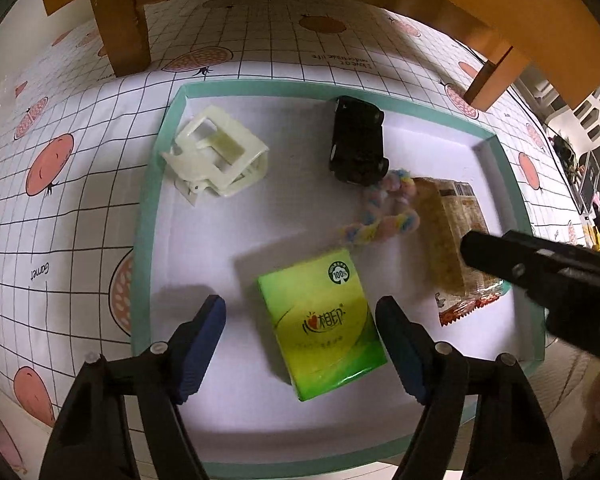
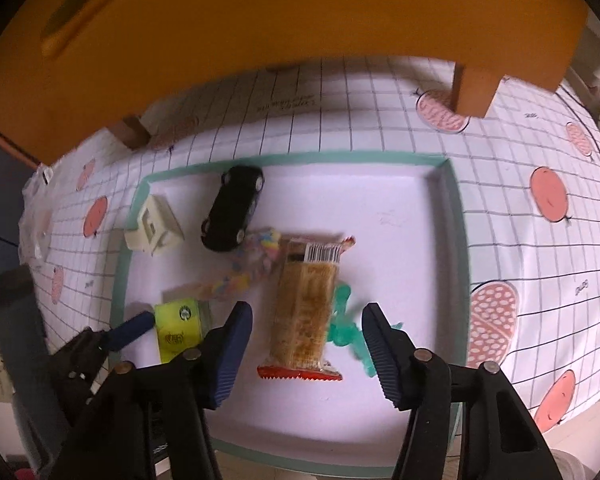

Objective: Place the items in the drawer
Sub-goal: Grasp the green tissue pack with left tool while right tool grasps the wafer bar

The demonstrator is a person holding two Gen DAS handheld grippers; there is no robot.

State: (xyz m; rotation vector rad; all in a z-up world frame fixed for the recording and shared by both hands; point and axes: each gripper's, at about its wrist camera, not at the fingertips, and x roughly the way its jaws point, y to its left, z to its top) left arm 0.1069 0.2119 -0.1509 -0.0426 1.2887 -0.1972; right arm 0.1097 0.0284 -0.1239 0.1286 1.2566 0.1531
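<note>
The left claw [image 1: 300, 344] is spread wide, its blue pads either side of the green tissue pack [image 1: 320, 320] without touching it. The right claw [image 2: 306, 344] is spread too, straddling the snack bar [image 2: 304, 312], which lies flat. Both items rest in the teal-rimmed drawer [image 1: 156, 184] on the table [image 1: 60, 208]. From the tissue pack, the cream hair clip [image 1: 216, 156] sits at 11 o'clock, the black toy car [image 1: 358, 140] at 12, and the pastel fuzzy loop [image 1: 384, 216] at 1.
</note>
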